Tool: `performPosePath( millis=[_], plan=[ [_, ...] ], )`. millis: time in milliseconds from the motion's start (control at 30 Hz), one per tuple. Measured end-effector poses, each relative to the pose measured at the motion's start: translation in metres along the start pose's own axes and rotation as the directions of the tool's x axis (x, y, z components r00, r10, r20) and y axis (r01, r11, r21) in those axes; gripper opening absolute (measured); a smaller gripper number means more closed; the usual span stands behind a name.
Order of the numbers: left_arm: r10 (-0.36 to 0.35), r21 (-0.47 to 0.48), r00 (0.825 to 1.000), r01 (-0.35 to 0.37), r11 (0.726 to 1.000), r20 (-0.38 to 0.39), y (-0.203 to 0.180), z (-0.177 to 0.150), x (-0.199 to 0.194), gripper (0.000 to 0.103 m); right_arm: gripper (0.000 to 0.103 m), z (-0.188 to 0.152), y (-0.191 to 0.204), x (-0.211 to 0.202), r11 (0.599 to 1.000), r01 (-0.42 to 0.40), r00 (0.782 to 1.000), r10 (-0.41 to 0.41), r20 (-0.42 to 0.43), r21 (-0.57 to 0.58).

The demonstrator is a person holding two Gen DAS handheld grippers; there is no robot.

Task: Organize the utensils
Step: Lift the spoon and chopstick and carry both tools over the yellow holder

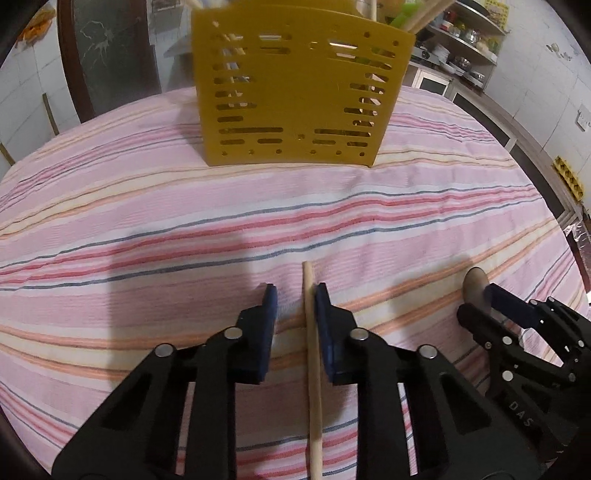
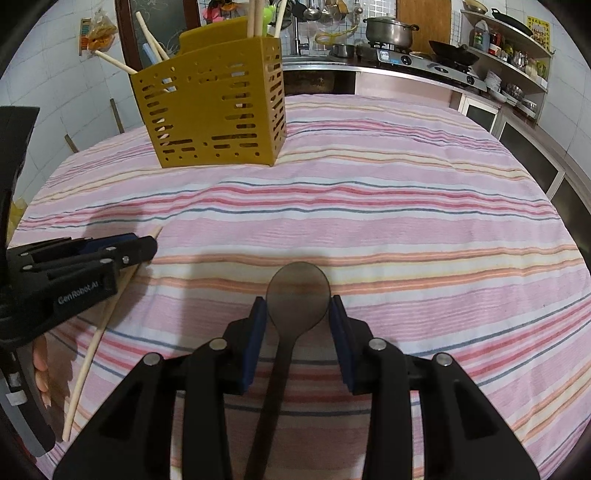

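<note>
A pink striped tablecloth point(image 2: 406, 206) fronts a stove point(image 2: 424, 59) and shelves point(image 2: 509, 55).

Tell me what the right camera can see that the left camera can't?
Only the right view shows the whole dark spoon lying between the open right tongs, plus the pot on the stove. Only the left view shows the chopstick up close between the open left tongs, against one pad. Both show the yellow utensil holder and the striped tablecloth.
</note>
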State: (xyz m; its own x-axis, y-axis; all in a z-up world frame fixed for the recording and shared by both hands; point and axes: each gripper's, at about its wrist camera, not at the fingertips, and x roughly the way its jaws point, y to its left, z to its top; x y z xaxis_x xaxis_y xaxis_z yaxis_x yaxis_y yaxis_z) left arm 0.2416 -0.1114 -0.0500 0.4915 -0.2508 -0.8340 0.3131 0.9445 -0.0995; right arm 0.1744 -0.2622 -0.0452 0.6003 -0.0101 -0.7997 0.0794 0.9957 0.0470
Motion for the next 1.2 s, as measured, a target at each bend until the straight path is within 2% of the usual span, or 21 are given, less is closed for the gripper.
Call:
performPosePath(
  millis=[167, 400, 500, 667, 767, 933, 1000, 1067, 1167, 1200],
  plan=[
    [0.004, 0.010, 1.000, -0.004, 1.000, 0.018, 0.002, 0.001, 0.001, 0.006, 0.037, 0.009, 0.001, 0.006, 1.000, 0.007, 1.000, -0.006, -0.019, 0.022],
    [-0.005, -0.003, 0.999, 0.005, 1.000, 0.044, 0.006, -0.001, -0.008, 0.005, 0.036, 0.009, 0.008, 0.004, 0.998, 0.057, 0.998, -0.057, -0.020, 0.007],
    [0.007, -0.007, 0.998, -0.007, 1.000, 0.061, 0.007, 0.000, -0.012, 0.000, 0.035, 0.008, 0.012, -0.002, 0.999, 0.045, 0.999, -0.045, 0.004, 0.011],
    [0.028, -0.013, 0.993, -0.027, 1.000, 0.118, 0.012, 0.001, -0.028, 0.000, 0.035, 0.011, 0.016, -0.027, 0.999, 0.045, 0.994, -0.047, 0.098, 0.017],
    [0.017, -0.021, 0.991, -0.014, 1.000, 0.129, 0.016, 0.001, -0.036, 0.000, 0.035, 0.014, 0.020, -0.042, 0.999, 0.043, 0.987, -0.045, 0.157, 0.017],
    [-0.012, -0.049, 0.992, 0.018, 0.999, 0.125, 0.020, 0.004, -0.040, 0.000, 0.035, 0.016, 0.025, -0.050, 0.999, 0.041, 0.984, -0.040, 0.172, -0.004],
    [-0.009, -0.037, 0.992, 0.013, 0.999, 0.122, 0.015, 0.004, -0.038, 0.010, 0.035, 0.014, 0.024, -0.045, 0.999, 0.045, 0.986, -0.043, 0.160, -0.009],
    [0.007, -0.022, 0.994, -0.004, 1.000, 0.114, 0.009, 0.002, -0.033, 0.015, 0.035, 0.012, 0.020, -0.041, 0.999, 0.046, 0.988, -0.045, 0.149, -0.005],
    [0.047, 0.018, 0.993, -0.050, 0.999, 0.108, 0.001, -0.006, -0.026, 0.030, 0.035, 0.010, 0.015, -0.035, 0.999, 0.039, 0.990, -0.040, 0.133, 0.008],
    [0.054, 0.026, 0.993, -0.057, 0.998, 0.107, 0.000, -0.008, -0.024, 0.032, 0.035, 0.009, 0.014, -0.034, 0.999, 0.036, 0.991, -0.037, 0.130, 0.012]
  ],
)
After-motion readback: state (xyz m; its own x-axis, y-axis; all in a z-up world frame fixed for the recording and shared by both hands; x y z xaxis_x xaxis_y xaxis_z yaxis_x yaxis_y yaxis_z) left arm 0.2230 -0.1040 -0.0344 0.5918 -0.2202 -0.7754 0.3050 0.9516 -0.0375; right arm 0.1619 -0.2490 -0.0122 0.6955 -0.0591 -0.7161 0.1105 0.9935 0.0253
